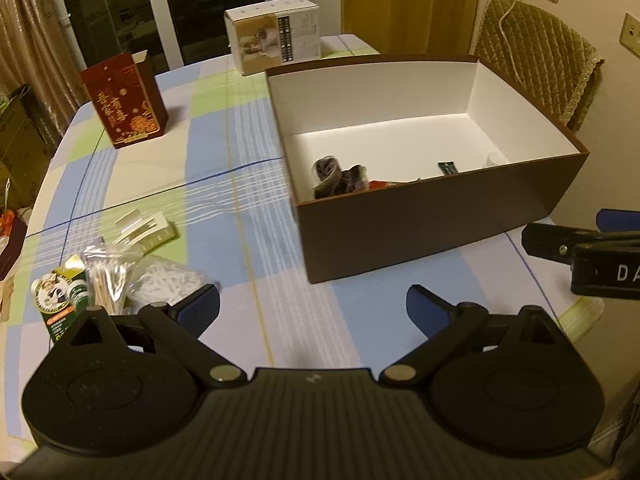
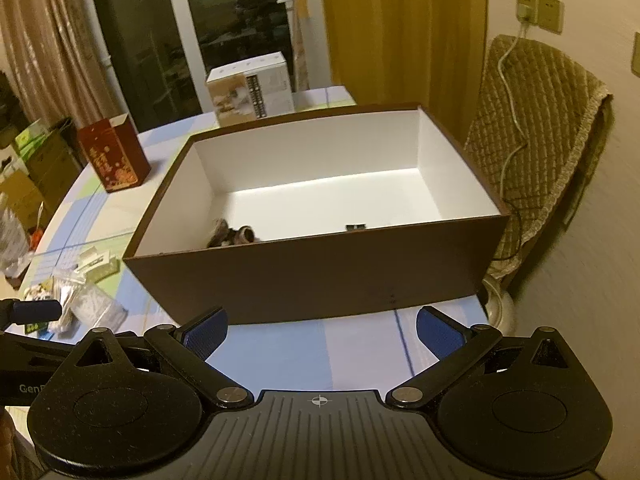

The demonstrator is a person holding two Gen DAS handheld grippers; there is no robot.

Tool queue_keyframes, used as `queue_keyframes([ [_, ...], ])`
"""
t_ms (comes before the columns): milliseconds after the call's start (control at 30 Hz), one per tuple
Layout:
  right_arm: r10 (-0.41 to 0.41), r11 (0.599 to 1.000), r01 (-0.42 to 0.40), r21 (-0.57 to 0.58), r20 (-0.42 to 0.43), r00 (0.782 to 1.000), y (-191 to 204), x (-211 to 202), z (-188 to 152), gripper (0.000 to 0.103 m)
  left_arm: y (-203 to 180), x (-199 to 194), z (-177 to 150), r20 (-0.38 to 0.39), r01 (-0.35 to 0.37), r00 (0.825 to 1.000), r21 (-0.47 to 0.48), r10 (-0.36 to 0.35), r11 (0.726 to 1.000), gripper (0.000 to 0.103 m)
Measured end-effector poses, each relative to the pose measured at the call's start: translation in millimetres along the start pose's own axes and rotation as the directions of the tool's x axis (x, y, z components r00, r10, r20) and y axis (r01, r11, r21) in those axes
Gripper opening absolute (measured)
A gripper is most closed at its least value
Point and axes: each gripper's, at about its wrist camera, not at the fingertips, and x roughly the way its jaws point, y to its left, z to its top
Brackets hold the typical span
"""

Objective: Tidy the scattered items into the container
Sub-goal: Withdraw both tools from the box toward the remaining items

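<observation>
A brown box with a white inside [image 1: 440, 216] [image 2: 320, 276] stands on the checked tablecloth. In it lie a dark bundle of threads [image 1: 338, 178] [image 2: 234, 237] and a small dark packet [image 1: 447, 168] [image 2: 355, 226]. To its left a heap of loose items stays on the cloth: a bag of cotton swabs [image 1: 110, 276], a clear bag of white pieces [image 1: 168, 280] [image 2: 94, 304], a green carton [image 1: 60, 300] and a flat white pack [image 1: 146, 230] [image 2: 98, 262]. My left gripper [image 1: 312, 308] hangs open beside the heap. Open and empty, my right gripper [image 2: 320, 332] faces the box's near wall.
A red carton [image 1: 124, 100] [image 2: 114, 156] and a white printed carton [image 1: 276, 34] [image 2: 250, 88] stand at the table's far side. A chair with a quilted cover [image 1: 540, 56] [image 2: 536, 140] is behind the box on the right. Stacked cardboard boxes [image 2: 32, 176] sit off the left edge.
</observation>
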Motion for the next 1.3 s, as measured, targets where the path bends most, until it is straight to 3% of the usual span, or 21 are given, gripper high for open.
queue_keyframes([
  [767, 0.074, 0.986, -0.084, -0.142, -0.074, 0.995, 67.5, 28.1, -4.7, 0.103, 57.2, -2.7, -24.8, -0.033, -0.078, 0.997, -0.082, 0.075, 0.994, 0.098],
  [1300, 0.154, 0.959, -0.181, -0.218, -0.135, 0.979, 130.8, 56.0, -11.7, 0.103, 127.3, -6.4, -58.3, -0.089, -0.164, 0.985, -0.19, 0.149, 0.968, 0.098],
])
